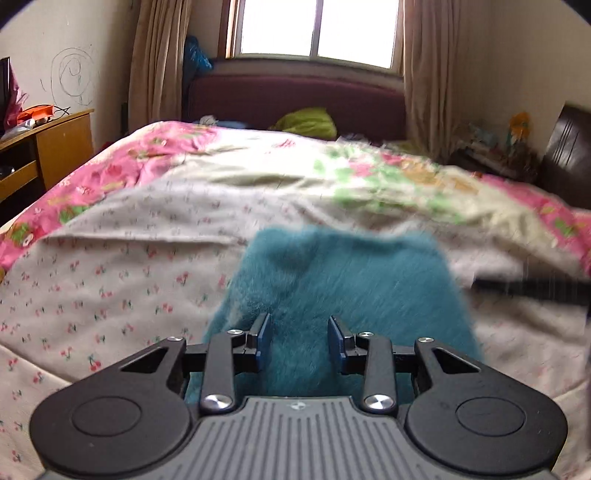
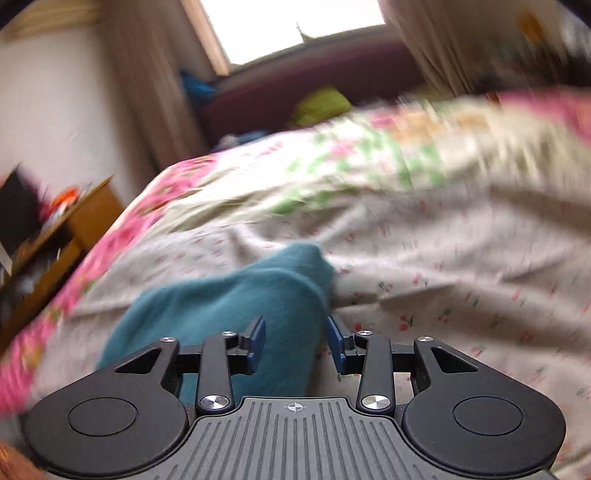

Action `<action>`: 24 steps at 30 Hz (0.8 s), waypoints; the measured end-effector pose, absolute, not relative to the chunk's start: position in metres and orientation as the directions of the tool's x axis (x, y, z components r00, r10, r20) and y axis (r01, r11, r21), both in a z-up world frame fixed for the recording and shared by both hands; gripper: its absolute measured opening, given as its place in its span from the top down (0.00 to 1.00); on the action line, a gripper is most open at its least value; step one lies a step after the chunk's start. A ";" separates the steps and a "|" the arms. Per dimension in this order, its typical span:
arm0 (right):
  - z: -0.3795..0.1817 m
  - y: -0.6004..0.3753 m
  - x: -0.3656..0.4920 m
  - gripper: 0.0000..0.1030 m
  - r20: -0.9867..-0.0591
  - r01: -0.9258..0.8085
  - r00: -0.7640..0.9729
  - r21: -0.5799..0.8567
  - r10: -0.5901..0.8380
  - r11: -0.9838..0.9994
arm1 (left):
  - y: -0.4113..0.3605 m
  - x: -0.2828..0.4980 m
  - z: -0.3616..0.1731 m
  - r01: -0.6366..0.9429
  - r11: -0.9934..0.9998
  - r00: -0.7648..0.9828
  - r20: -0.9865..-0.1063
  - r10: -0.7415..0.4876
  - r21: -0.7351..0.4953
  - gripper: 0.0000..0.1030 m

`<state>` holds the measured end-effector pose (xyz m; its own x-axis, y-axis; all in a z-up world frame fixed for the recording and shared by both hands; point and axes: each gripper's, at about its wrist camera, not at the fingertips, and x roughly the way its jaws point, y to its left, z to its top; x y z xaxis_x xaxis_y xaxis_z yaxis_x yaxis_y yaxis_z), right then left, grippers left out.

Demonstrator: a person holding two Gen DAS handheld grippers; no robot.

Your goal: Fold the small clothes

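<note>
Teal garment (image 1: 343, 280) spread on the bed (image 1: 129, 258), bunched between both grippers' fingers – left (image 1: 299, 339), right (image 2: 295, 341) (blurred) – pads apart, grip impossible to tell, near edge hidden.

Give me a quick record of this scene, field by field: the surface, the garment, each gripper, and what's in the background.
surface: bed with floral quilt
garment: teal fuzzy garment lying on the quilt
left gripper: jaws apart, garment between them, grip unclear
right gripper: jaws apart, garment between them, view blurred
background: window, curtains, wooden desk
</note>
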<state>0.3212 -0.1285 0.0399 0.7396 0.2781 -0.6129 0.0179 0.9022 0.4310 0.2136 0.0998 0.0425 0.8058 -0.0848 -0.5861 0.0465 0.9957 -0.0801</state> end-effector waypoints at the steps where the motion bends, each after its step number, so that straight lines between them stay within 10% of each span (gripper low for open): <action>1: 0.031 -0.130 0.338 0.62 -0.620 0.041 0.728 0.466 0.293 0.884 | 0.099 0.210 0.036 0.046 0.997 0.815 -0.574 -0.076 -0.066 0.55; 9: 0.019 -0.133 0.387 0.52 -0.617 0.120 0.706 0.590 0.349 0.798 | 0.105 0.200 0.029 0.051 0.994 0.839 -0.535 -0.097 -0.101 0.54; 12: 0.016 -0.123 0.396 0.76 -0.651 0.097 0.677 0.542 0.344 0.835 | 0.106 0.198 0.026 0.045 0.992 0.850 -0.518 -0.100 -0.118 0.54; 18: 0.029 -0.113 0.402 0.92 -0.661 0.068 0.702 0.434 0.266 0.898 | 0.105 0.195 0.024 0.037 0.992 0.859 -0.503 -0.092 -0.117 0.54; 24: 0.058 -0.108 0.367 0.85 -0.603 0.002 0.784 0.241 0.149 0.970 | 0.108 0.195 0.027 0.035 0.991 0.850 -0.517 -0.099 -0.131 0.54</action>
<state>0.3674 -0.1076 0.0583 0.7837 0.1486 -0.6031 0.0017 0.9704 0.2413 0.1951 0.1077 0.0272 0.8501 -0.0986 -0.5173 0.0353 0.9908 -0.1308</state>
